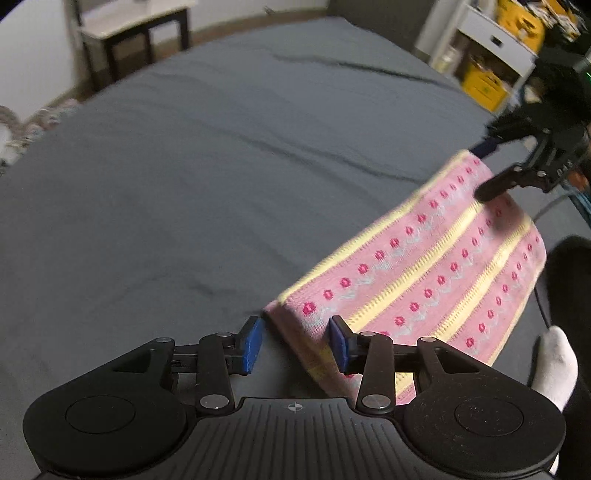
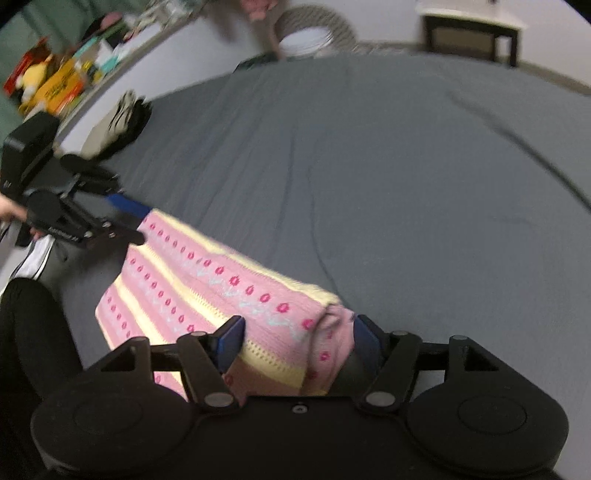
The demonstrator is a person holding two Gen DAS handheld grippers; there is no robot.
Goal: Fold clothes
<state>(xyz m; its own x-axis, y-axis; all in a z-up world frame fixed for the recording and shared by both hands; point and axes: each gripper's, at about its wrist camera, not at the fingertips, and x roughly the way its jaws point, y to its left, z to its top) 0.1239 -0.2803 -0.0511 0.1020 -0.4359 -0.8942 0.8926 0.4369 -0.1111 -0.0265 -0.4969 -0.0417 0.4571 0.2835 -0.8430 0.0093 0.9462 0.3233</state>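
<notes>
A pink knitted cloth (image 1: 424, 277) with yellow stripes and red flowers lies folded on the grey bed sheet (image 1: 221, 166). My left gripper (image 1: 297, 341) is open, and the cloth's near corner lies between its blue pads. The right gripper (image 1: 487, 168) straddles the far corner. In the right wrist view the same cloth (image 2: 192, 273) bunches between the wide-apart fingers of my right gripper (image 2: 299, 339), which is open. The left gripper (image 2: 127, 221) sits at the cloth's other end, over the sheet (image 2: 369, 166).
A person's black-clad leg and white sock (image 1: 554, 362) rest on the bed beside the cloth. A pile of clothes (image 2: 122, 122) lies at the bed's far left edge. A dark side table (image 1: 140, 29) and shelves with yellow boxes (image 1: 487, 44) stand beyond.
</notes>
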